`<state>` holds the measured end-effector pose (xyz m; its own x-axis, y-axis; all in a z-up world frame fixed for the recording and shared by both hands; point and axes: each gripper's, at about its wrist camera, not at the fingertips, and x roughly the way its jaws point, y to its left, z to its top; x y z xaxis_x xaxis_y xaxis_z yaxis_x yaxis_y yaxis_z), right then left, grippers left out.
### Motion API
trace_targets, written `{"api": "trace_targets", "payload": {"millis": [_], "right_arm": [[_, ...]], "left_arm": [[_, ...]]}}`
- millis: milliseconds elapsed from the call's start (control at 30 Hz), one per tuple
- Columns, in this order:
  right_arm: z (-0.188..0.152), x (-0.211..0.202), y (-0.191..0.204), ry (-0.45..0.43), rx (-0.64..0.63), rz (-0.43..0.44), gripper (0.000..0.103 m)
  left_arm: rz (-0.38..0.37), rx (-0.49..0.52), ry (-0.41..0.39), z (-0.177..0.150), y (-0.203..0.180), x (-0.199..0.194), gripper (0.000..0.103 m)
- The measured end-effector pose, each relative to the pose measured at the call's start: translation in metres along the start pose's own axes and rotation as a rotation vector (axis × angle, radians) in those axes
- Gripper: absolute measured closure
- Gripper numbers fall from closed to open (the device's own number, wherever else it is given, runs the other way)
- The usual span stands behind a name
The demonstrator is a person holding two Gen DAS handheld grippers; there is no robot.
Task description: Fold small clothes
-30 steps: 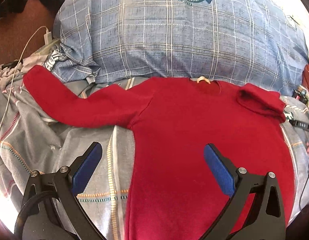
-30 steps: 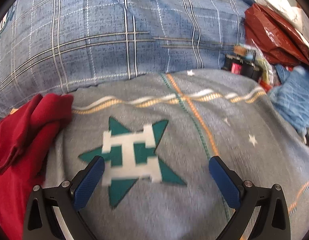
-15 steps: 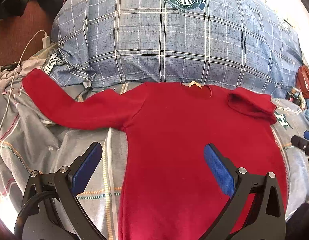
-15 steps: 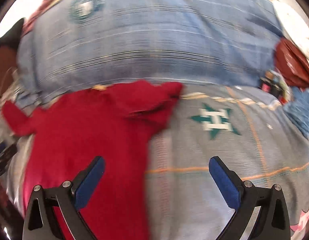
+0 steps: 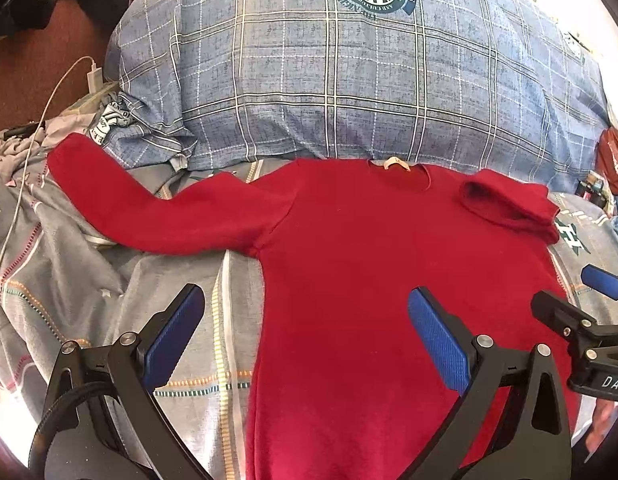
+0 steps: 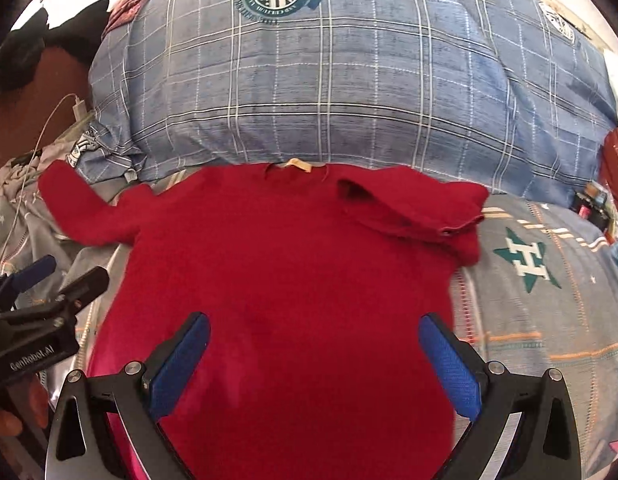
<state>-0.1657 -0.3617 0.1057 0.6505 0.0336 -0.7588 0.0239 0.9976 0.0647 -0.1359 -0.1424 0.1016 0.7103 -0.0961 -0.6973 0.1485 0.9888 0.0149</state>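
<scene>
Sunlit and cluttered, a bed spread with a grey patterned sheet (image 5: 89, 264) served as the folding surface, a large blue plaid pillow (image 5: 349, 80) propped at its far end. Ahead of both grippers lay a small red long-sleeved knit sweater (image 5: 349, 280), face up, its collar touching the pillow's edge. One sleeve (image 5: 157, 204) stretched out flat beyond the left gripper's left finger; the other sleeve (image 6: 413, 208) was already doubled back over the shoulder, ahead and to the right of the right gripper.

The left gripper (image 5: 305, 332) hovered over the sweater's lower left edge with its blue-padded fingers spread wide, holding nothing. The right gripper (image 6: 313, 360) hung above the sweater's lower middle, equally wide apart and empty.

The knit looked soft, light and limp, likely to sag and drag on the sheet rather than hold a crease. The outstretched sleeve appeared the next thing to fold, best pinched near the cuff (image 5: 65, 152) or along the thicker seam at the shoulder. A white charging cable (image 5: 33, 140) trailed close to that cuff and could snag.
</scene>
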Motion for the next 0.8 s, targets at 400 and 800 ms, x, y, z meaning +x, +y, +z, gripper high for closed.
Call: {"api": "trace_targets", "payload": {"millis": [400,800], "right_arm": [[0.001,0.013,0.011,0.011,0.026,-0.006,0.0],[0.0,0.021,0.021,-0.014,-0.015,-0.067,0.0]], "left_arm": [[0.002,-0.023,0.015,-0.004,0.003,0.006,0.001],[-0.02,-0.041,0.032,-0.008,0.009,0.011,0.001]]}}
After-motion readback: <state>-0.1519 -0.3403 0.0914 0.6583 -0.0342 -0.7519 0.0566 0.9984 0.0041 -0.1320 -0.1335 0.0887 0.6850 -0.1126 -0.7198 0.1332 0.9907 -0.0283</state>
